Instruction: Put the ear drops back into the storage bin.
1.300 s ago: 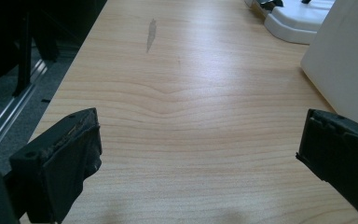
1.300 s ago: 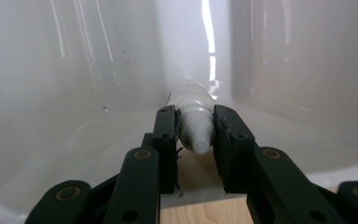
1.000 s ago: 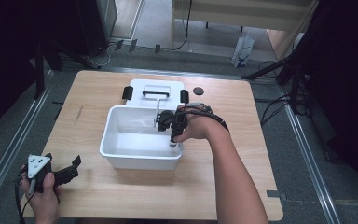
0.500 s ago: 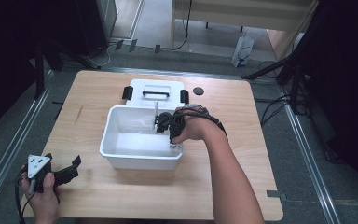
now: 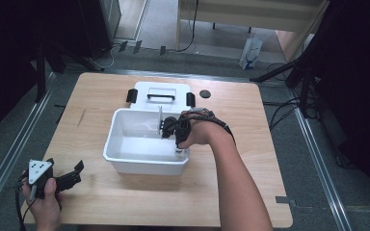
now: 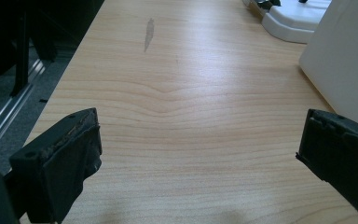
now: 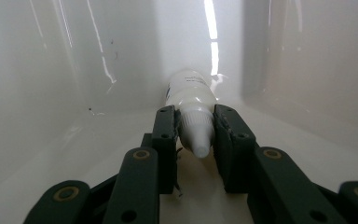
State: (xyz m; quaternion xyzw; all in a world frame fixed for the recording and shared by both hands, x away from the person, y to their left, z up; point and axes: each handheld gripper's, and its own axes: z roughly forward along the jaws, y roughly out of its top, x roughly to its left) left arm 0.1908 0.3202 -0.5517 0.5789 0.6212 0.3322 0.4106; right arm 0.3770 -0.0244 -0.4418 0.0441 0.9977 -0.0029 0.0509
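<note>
The right gripper [image 7: 196,135] is clamped on a small white squeeze bottle [image 7: 191,100], its two pads pinching the narrow neck just behind the nozzle, so the tip pokes back toward the camera and the fatter body lies ahead. Gripping at the neck makes sense: the shoulder of the bottle sits against the pads and keeps it from sliding out. The bottle is low inside the white bin [image 5: 125,156], close to the floor and pointing into a far corner; whether it rests on the floor or hangs just above it is hard to tell through the glare on the plastic. From the high view, the right gripper [image 5: 172,129] reaches in over the bin's rim at about 3 o'clock of the bin, with the hand bent down over the wall so the jaws can lie nearly flat along the bottom.

The bin's lid [image 5: 160,92], with its black handle and latches, lies flat at 12 o'clock of the bin, touching or just beside it, out of the way of the opening. A small dark disc [image 5: 204,94] sits at 3 o'clock of the lid.

The left gripper [image 5: 58,179] waits at 8 o'clock of the bin, well apart, its jaws spread wide with only bare table [image 6: 191,116] between them.
</note>
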